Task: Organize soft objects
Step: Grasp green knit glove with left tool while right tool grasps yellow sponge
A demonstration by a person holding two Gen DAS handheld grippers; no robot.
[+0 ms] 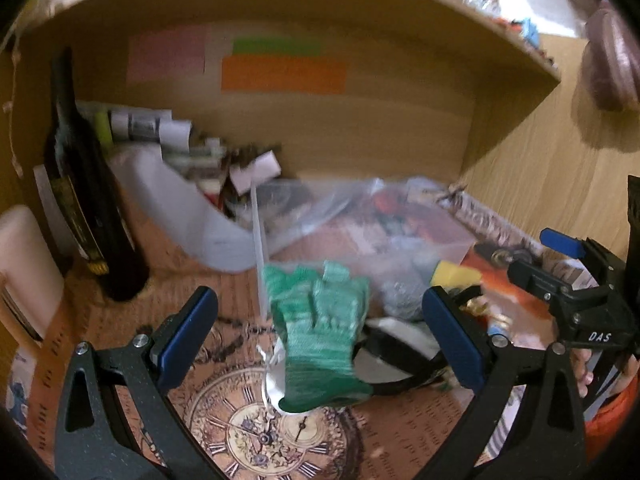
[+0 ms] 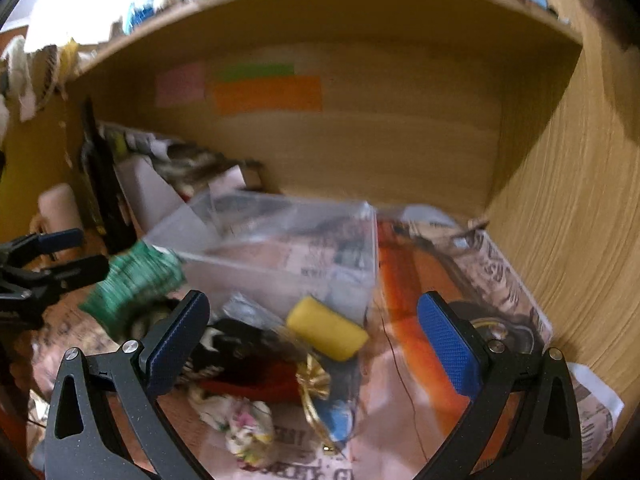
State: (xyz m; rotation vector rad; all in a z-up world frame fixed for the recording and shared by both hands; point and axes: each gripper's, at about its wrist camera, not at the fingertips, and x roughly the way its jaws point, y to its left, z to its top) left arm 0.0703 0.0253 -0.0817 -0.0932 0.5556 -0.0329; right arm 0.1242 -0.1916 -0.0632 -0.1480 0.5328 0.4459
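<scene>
A green knitted glove (image 1: 320,332) hangs blurred between the wide-open blue pads of my left gripper (image 1: 320,336), touching neither pad; it looks in mid-air above the clock-print table cover. It also shows in the right wrist view (image 2: 136,288), just ahead of the left gripper (image 2: 60,256). My right gripper (image 2: 312,344) is open and empty above a yellow sponge (image 2: 326,328), a red and black soft item (image 2: 248,372), a floral cloth (image 2: 244,424) and a gold bow (image 2: 314,380). The right gripper shows in the left wrist view (image 1: 560,264).
A clear plastic box (image 2: 280,248) stands ahead under a wooden shelf. A dark bottle (image 1: 80,208) and rolled papers (image 1: 152,128) stand at the left. A wooden wall (image 2: 568,220) closes the right side. Newspaper (image 2: 500,272) covers the surface.
</scene>
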